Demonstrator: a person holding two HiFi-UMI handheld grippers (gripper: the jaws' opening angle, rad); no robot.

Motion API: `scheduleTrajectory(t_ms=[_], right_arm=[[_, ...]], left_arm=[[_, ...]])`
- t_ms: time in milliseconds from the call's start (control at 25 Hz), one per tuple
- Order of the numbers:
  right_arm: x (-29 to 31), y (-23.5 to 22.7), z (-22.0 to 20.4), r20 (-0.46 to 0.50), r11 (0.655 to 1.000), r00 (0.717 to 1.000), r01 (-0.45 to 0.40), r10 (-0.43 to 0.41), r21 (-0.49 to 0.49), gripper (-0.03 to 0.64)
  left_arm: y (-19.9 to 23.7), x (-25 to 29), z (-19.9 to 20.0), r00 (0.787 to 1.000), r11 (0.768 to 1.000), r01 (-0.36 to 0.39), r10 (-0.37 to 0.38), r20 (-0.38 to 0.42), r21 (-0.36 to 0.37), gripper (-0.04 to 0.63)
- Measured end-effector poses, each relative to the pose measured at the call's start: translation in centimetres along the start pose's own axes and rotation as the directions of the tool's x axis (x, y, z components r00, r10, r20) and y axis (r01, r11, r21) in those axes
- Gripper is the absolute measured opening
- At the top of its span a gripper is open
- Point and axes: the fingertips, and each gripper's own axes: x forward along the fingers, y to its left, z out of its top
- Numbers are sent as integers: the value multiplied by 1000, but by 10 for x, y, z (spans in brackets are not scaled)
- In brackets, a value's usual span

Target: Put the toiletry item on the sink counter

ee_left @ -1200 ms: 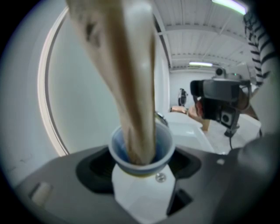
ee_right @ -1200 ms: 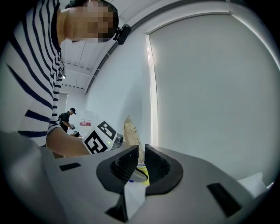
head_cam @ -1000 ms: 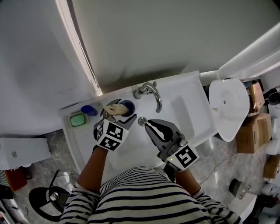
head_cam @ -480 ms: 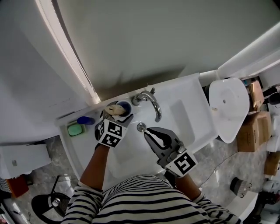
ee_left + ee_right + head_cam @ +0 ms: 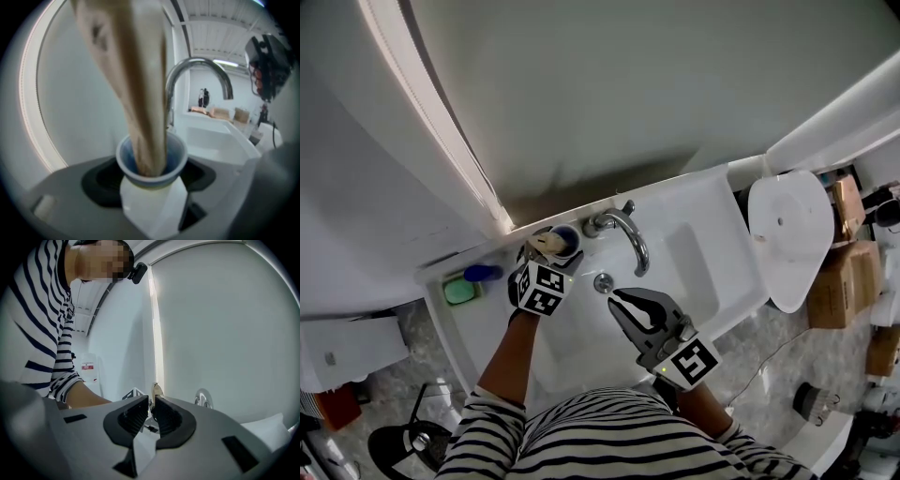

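Note:
A white faceted cup (image 5: 151,206) with a blue inside stands between the jaws of my left gripper (image 5: 152,187), which is shut on it. A tan, flattened tube (image 5: 136,93) sticks up out of the cup. From the head view, the cup (image 5: 567,241) and the left gripper (image 5: 551,255) sit at the back of the sink counter (image 5: 703,220), just left of the faucet (image 5: 625,236). Whether the cup rests on the counter I cannot tell. My right gripper (image 5: 619,298) hovers over the basin, shut with nothing in it; its ribbed pads (image 5: 136,416) nearly meet.
A green soap dish (image 5: 460,291) and a blue item (image 5: 482,273) lie at the counter's left end. The drain (image 5: 603,282) is in the basin between the grippers. A toilet (image 5: 787,234) and cardboard boxes (image 5: 839,281) stand to the right.
The head camera has tilted, so everything sits lower in view. The left gripper with the cup has edged slightly toward the back wall beside the faucet. The right gripper has hardly moved.

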Motion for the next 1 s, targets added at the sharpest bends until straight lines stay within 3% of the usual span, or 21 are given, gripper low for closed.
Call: scheduleTrajectory(t_ms=[520, 1000], right_arm=[[-3, 0, -5, -20, 1000, 1000, 8, -8, 2, 9], [-8, 4, -4, -22, 1000, 1000, 10, -10, -3, 9]], left_arm=[[4, 19, -23, 999, 1000, -8, 8, -35, -1, 360], [5, 19, -23, 1000, 1000, -16, 16, 4, -6, 363]])
